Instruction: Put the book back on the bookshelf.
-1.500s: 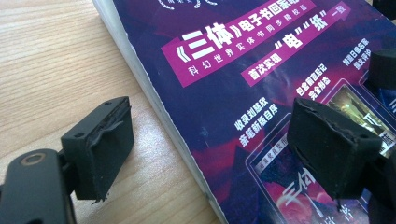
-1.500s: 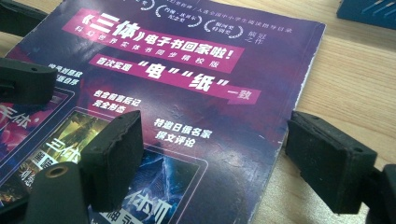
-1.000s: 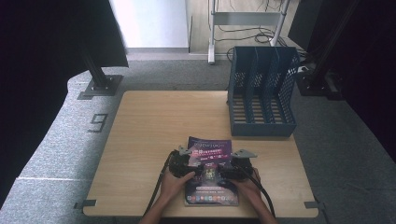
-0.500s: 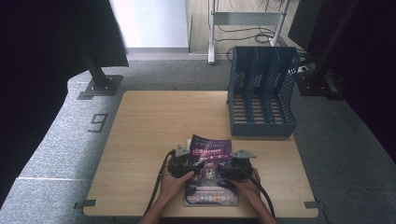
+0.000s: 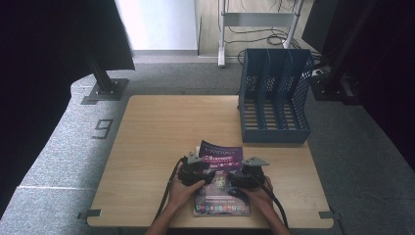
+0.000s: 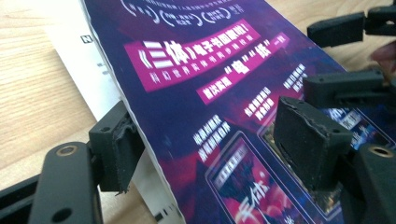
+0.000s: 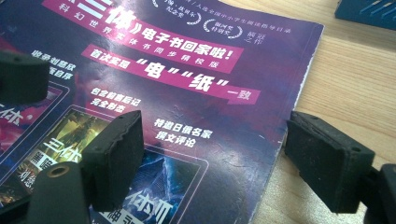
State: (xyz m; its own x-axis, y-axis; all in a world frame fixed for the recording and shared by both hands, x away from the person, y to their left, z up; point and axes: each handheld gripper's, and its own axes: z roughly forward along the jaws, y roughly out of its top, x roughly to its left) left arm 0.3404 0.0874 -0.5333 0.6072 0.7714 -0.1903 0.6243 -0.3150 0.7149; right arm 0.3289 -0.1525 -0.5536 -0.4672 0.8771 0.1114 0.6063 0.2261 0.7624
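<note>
Spreading out beyond both grippers, the wooden table (image 5: pixel 161 142) carries everything, and the blue file rack (image 5: pixel 274 98) stands on it well ahead of the right gripper (image 5: pixel 234 177), to its far right, its slots facing up. Nearer, the purple magazine (image 5: pixel 221 157) lies between the two tools at the table's near edge, its far part lifted off the wood while its near part lies under the hands.

In the left gripper view the magazine's cover (image 6: pixel 210 93) rises on a slant, with a white inner page (image 6: pixel 88 70) showing beneath its edge. The left gripper (image 5: pixel 200 171) straddles that lifted edge: one pad sits under the cover against the edge and the other hangs above the printed face with a gap, so the jaws stand fairly wide and have just been closing on the cover without yet pinching it.

In the right gripper view the right gripper (image 7: pixel 212 154) stands wide open across the magazine's spine edge (image 7: pixel 289 126), one pad over the printed cover, the other over bare wood just beside it, gripping nothing.
</note>
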